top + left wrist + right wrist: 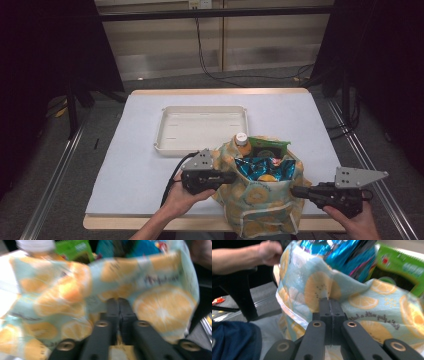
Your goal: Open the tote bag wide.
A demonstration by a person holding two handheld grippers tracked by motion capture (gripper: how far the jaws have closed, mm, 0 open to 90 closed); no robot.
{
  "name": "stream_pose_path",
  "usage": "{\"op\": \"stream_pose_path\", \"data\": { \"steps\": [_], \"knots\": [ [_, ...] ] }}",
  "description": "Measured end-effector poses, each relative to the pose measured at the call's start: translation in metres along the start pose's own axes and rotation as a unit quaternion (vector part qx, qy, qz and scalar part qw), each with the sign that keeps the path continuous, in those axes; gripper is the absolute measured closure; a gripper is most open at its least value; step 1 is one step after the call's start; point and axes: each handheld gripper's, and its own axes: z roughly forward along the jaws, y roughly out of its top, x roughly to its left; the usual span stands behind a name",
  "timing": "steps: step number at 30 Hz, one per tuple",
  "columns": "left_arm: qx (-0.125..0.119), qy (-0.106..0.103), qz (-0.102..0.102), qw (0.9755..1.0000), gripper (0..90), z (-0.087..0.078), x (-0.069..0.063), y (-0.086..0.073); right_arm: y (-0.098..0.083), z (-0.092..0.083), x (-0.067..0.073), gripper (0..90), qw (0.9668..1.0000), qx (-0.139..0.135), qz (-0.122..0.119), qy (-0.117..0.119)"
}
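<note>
A fabric bag (260, 200) printed with orange slices on pale blue is held between the two tongs at the near edge of the worktop (140, 165), its lower part hanging over that edge. The left tongs (231, 176) are pressed together on the cloth of the bag's left rim; in the left gripper view the jaws meet with the printed fabric (75, 290) bunched around their tips. The right tongs (296, 190) are pressed together on the bag's right rim, and in the right gripper view the jaws are closed on a fold of the cloth (322, 290). The bag is thus stretched sideways between the tongs, its mouth facing upward and its long axis running left to right along the worktop's edge.

Inside the bag a bottle with a white cap (241, 138) is seen standing at the far left, a green packet (267, 146) lying at the far side, and a shiny blue snack packet (260, 168) in the middle. A shallow cream tray (200, 125) lies on the worktop just beyond the bag.
</note>
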Motion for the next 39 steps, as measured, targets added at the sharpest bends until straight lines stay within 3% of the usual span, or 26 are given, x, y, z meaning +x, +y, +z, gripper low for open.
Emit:
{"op": "stream_pose_path", "data": {
  "steps": [4,8,10,11,14,17,19,20,22,23,25,33,36,39],
  "knots": [
    [-0.015,0.017,0.005,0.9997,58.1,-0.003,0.001,0.007,-0.009,0.005,0.004,90.0,0.9998,0.018,0.003,0.003],
    [-0.013,0.033,0.018,0.9992,46.8,-0.005,0.002,0.014,-0.022,0.009,0.001,90.0,0.9992,0.032,0.020,0.008],
    [-0.016,0.036,0.016,0.9991,43.4,-0.006,0.003,0.015,-0.025,0.011,0.000,90.0,0.9991,0.037,0.022,0.007],
    [-0.029,0.041,0.012,0.9987,41.2,-0.006,0.006,0.016,-0.034,0.016,-0.001,90.0,0.9981,0.054,0.029,0.008],
    [-0.035,0.038,0.016,0.9985,37.8,-0.007,0.010,0.017,-0.039,0.022,-0.002,90.0,0.9965,0.077,0.030,0.008],
    [-0.025,0.038,0.031,0.9985,35.8,-0.001,0.012,0.015,-0.041,0.025,-0.002,90.0,0.9960,0.084,0.031,0.007],
    [-0.016,0.037,0.035,0.9986,42.6,0.003,0.011,0.014,-0.041,0.024,-0.003,90.0,0.9959,0.084,0.033,0.008],
    [0.008,0.045,0.052,0.9976,48.5,0.009,0.010,0.013,-0.041,0.023,-0.004,90.0,0.9962,0.080,0.035,0.003],
    [0.014,0.053,0.049,0.9973,67.2,0.012,0.010,0.011,-0.041,0.022,-0.004,90.0,0.9962,0.079,0.036,0.003],
    [0.026,0.040,0.047,0.9977,76.5,0.017,0.011,0.007,-0.041,0.022,-0.003,90.0,0.9963,0.078,0.036,0.001],
    [0.022,0.033,0.034,0.9986,89.4,0.019,0.012,0.005,-0.041,0.022,-0.003,90.0,0.9966,0.076,0.033,0.001],
    [0.032,0.026,0.020,0.9989,90.0,0.016,0.014,-0.002,-0.041,0.020,-0.005,90.0,0.9969,0.071,0.033,-0.001],
    [0.045,0.023,0.017,0.9986,90.0,0.012,0.013,-0.008,-0.042,0.020,-0.005,90.0,0.9966,0.074,0.035,-0.004],
    [0.075,0.029,0.010,0.9967,90.0,0.001,0.014,-0.018,-0.044,0.020,-0.006,90.0,0.9961,0.080,0.037,-0.007]
  ]
}}
